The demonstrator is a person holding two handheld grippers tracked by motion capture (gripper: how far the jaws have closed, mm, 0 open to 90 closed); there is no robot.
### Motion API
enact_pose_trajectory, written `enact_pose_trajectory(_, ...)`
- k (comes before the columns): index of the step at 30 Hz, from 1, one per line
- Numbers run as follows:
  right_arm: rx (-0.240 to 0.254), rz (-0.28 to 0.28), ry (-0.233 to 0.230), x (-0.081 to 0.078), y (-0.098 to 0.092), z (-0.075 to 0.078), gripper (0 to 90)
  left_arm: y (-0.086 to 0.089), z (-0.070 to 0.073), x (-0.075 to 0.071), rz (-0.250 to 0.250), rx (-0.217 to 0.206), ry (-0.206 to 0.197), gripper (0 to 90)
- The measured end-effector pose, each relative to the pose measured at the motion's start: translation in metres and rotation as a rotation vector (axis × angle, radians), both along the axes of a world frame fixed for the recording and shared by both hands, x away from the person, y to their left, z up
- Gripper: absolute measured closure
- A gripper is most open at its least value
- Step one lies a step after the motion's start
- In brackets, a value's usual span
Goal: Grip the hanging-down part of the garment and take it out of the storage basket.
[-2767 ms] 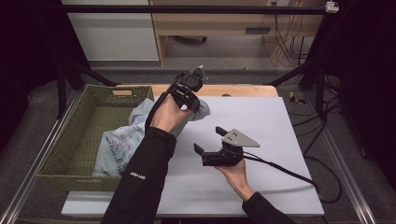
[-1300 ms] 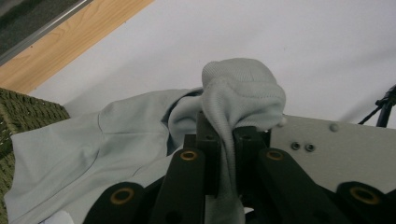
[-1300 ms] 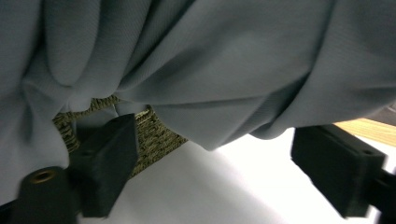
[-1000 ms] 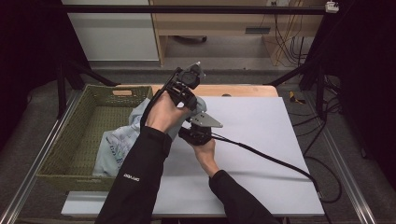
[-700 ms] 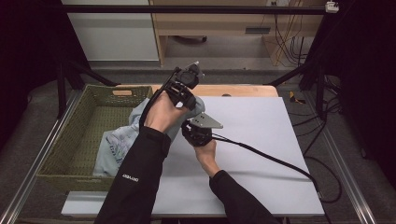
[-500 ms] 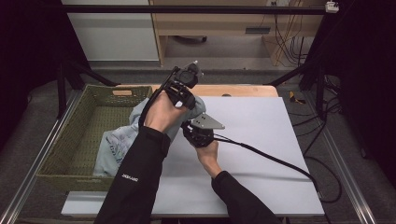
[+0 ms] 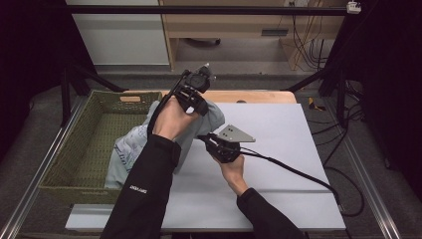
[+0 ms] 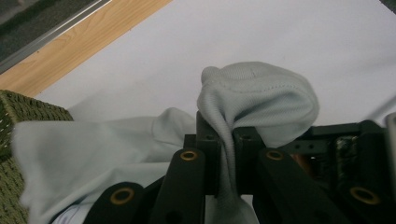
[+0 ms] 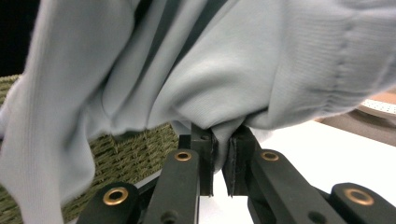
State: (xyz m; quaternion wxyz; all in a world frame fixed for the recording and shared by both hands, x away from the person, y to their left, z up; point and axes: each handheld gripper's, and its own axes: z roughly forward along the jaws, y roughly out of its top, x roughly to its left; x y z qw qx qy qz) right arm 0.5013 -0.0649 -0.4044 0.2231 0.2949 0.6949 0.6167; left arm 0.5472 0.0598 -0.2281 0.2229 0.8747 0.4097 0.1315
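Observation:
A pale blue garment [image 7: 133,149] spills from the green woven basket [image 7: 74,149] onto the white table. A bunched fold of the garment [image 8: 261,95] is lifted above the table's back left, with my left gripper [image 7: 198,105] shut on it. The two black jaws of my left gripper [image 8: 226,158] pinch the fabric tight. Just below and to the right, my right gripper [image 7: 203,138] points left and is shut on a lower edge of the same cloth. The garment [image 9: 224,74] hangs over my right gripper [image 9: 219,156], and a thin fold sits between its pads.
The basket [image 9: 135,149] stands at the table's left, part of the garment still inside it. The white table top [image 7: 283,164] stretches to the right, with a wooden strip [image 7: 259,96] along its far edge. A black cable [image 7: 298,174] trails from the right gripper across the table.
The right gripper came from the table's middle to the cloth under the left hand, closed on it and drew slightly right. The left gripper kept the fold lifted in place.

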Motion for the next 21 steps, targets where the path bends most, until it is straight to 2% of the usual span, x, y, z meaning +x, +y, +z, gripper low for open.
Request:
enact_pose_trajectory(3, 0.007, -0.002, -0.013, -0.003, -0.013, 0.006, 85.0, 0.002, 0.001, -0.001, 0.008, -0.006, -0.006, 83.4)
enact_pose_trajectory(4, -0.005, 0.002, -0.041, -0.002, -0.017, 0.006, 85.0, 0.003, 0.002, -0.001, 0.004, 0.001, -0.004, 83.4)
enact_pose_trajectory(5, 0.005, -0.004, -0.022, -0.004, -0.02, 0.008, 85.0, 0.003, 0.002, -0.001, 0.006, -0.006, -0.002, 83.4)
enact_pose_trajectory(6, -0.007, 0.0, -0.037, -0.005, -0.024, 0.009, 85.0, 0.003, 0.002, -0.001, 0.005, -0.011, -0.003, 83.4)
enact_pose_trajectory(10, -0.006, -0.001, -0.033, -0.01, -0.032, 0.013, 85.0, 0.003, 0.002, -0.001, 0.004, -0.009, -0.001, 83.4)
enact_pose_trajectory(12, -0.007, -0.004, -0.037, -0.013, -0.043, 0.018, 85.0, 0.003, 0.003, -0.002, 0.001, -0.003, -0.004, 83.5)
enact_pose_trajectory(16, 0.002, -0.02, -0.038, -0.016, -0.059, 0.024, 85.0, 0.005, 0.004, -0.002, -0.001, -0.015, -0.004, 83.4)
enact_pose_trajectory(21, -0.013, -0.041, -0.053, -0.021, -0.076, 0.031, 85.0, 0.005, 0.004, -0.003, -0.006, -0.017, 0.0, 83.4)
